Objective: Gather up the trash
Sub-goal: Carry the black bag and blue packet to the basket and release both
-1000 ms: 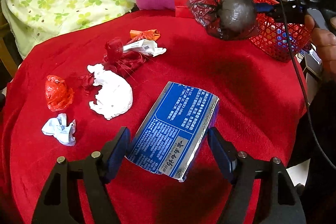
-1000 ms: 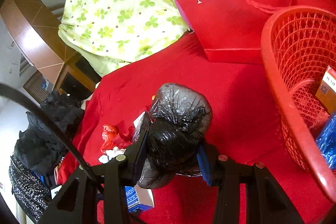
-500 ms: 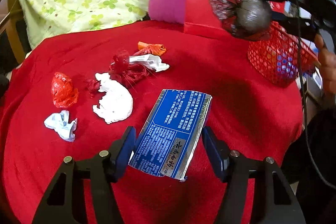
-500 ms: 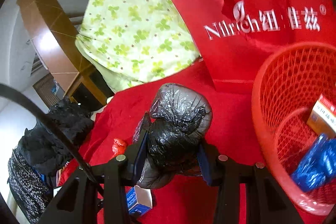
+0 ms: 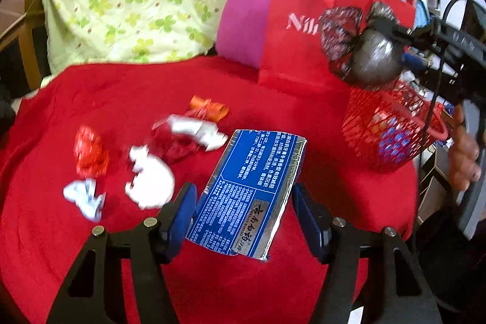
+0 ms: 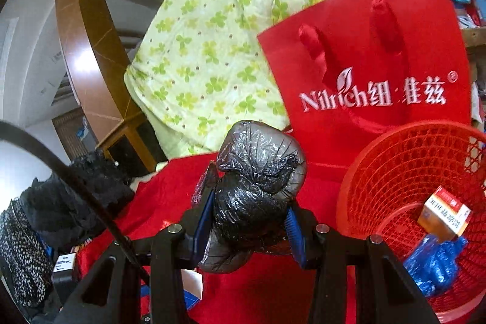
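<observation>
Red cloth covers the tabletop (image 5: 273, 99). Left tongs (image 5: 243, 217) gape wide around a blue foil packet (image 5: 249, 190), untouched. Right tongs (image 6: 249, 220) clamp a black plastic bag (image 6: 258, 172) just left of the red basket (image 6: 395, 172).

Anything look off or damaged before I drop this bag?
The blue box between the open left gripper fingers is flattened, its near edge torn. The black bag in the right gripper looks intact.
</observation>
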`<act>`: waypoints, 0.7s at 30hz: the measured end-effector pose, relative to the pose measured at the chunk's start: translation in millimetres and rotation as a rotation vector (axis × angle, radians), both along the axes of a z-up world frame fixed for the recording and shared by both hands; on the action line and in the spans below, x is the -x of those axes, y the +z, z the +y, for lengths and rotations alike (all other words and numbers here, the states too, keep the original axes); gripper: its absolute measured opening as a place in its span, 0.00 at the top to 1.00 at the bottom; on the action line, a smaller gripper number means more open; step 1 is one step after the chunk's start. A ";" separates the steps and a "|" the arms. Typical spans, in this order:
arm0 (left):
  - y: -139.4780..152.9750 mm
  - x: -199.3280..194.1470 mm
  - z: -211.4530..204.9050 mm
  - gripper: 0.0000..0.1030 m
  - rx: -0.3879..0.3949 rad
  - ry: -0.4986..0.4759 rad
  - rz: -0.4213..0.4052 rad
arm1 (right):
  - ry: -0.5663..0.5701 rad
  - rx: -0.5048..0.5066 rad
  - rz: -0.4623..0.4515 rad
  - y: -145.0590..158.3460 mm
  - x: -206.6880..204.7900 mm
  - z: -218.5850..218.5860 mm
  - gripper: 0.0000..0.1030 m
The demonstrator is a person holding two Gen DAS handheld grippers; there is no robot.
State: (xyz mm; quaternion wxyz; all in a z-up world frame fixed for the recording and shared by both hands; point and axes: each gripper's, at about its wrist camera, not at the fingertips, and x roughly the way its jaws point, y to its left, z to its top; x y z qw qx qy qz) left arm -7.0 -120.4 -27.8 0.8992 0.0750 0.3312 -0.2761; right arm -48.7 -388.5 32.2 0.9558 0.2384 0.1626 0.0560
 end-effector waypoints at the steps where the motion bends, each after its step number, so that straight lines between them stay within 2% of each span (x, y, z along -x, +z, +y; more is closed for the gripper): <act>1: 9.2 2.3 -6.9 0.36 0.006 -0.012 -0.018 | -0.009 -0.008 -0.009 1.1 2.7 -4.0 0.55; 11: 85.2 21.5 -79.5 0.35 0.052 -0.130 -0.172 | -0.151 -0.122 -0.083 3.9 32.7 -66.9 0.55; 16: 102.6 20.8 -121.7 0.35 0.064 -0.169 -0.185 | -0.225 -0.181 -0.095 -0.6 49.3 -102.7 0.54; 21: 105.1 17.2 -162.5 0.35 0.059 -0.209 -0.171 | -0.285 -0.256 -0.081 -12.6 63.1 -139.8 0.54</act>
